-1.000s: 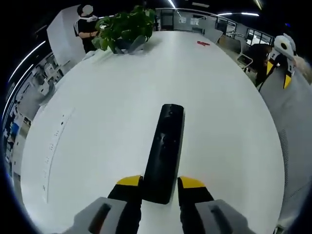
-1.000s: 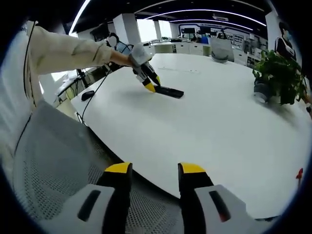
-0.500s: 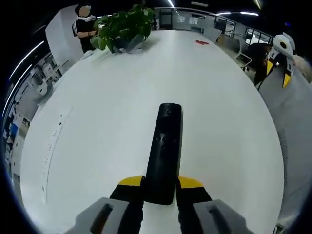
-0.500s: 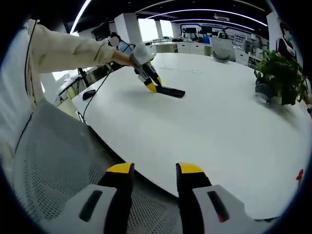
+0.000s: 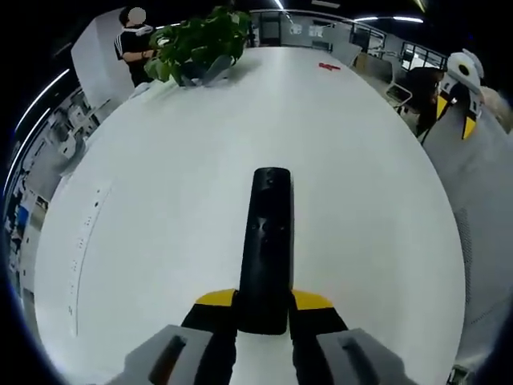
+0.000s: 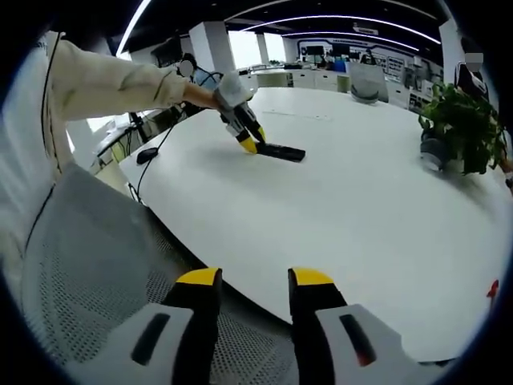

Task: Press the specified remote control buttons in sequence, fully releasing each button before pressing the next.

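A long black remote control (image 5: 267, 241) lies flat on the white table (image 5: 160, 200). My left gripper (image 5: 263, 301) is shut on its near end, a yellow-tipped jaw on each side. In the right gripper view the same remote control (image 6: 282, 151) sits far off on the table (image 6: 361, 216), with the left gripper (image 6: 248, 144) held on it by a sleeved arm. My right gripper (image 6: 250, 281) hangs open over the table's near edge with nothing between its jaws. It appears in the left gripper view as the right gripper (image 5: 455, 119), off the table's right side.
A potted plant (image 5: 196, 44) stands at the table's far end, the same potted plant (image 6: 457, 124) at right in the right gripper view. A small red item (image 5: 329, 67) lies far back. A grey mesh chair (image 6: 88, 265) is below my right gripper. A person (image 5: 132, 44) stands beyond the plant.
The left jaws have drawn in against the remote control, which has turned from a slight tilt to straight ahead. The right gripper has hardly moved.
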`<state>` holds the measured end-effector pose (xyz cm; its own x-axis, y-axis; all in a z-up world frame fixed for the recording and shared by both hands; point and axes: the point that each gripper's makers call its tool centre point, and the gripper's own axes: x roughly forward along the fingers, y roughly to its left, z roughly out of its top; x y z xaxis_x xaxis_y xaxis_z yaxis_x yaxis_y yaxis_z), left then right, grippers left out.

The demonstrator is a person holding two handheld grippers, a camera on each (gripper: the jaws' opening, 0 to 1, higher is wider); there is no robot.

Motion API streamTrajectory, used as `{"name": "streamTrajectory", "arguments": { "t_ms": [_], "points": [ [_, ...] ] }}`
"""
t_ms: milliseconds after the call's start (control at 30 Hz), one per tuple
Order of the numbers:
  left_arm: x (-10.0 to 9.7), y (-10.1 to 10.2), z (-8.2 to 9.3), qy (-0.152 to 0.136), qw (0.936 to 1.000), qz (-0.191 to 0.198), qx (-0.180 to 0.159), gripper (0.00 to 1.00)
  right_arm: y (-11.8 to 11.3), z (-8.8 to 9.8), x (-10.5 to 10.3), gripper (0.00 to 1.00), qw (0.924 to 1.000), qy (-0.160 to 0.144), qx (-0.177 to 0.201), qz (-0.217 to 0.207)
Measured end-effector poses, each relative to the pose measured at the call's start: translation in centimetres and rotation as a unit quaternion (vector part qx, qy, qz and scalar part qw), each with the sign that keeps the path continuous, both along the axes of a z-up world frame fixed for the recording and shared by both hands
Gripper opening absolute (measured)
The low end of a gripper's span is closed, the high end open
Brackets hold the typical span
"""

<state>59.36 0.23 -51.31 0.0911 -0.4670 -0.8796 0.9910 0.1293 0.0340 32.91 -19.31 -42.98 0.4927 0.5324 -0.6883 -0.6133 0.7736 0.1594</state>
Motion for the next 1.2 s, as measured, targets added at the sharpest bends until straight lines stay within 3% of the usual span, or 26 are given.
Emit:
{"name": "streamTrajectory", "arguments": {
  "t_ms": [1200],
  "points": [
    [-5.1,-0.6,0.0,0.008,0.9995,-0.031,0.005,0.25,0.2,0.1,-0.2,0.30,0.9999,-0.004,0.003,0.014]
  ]
}}
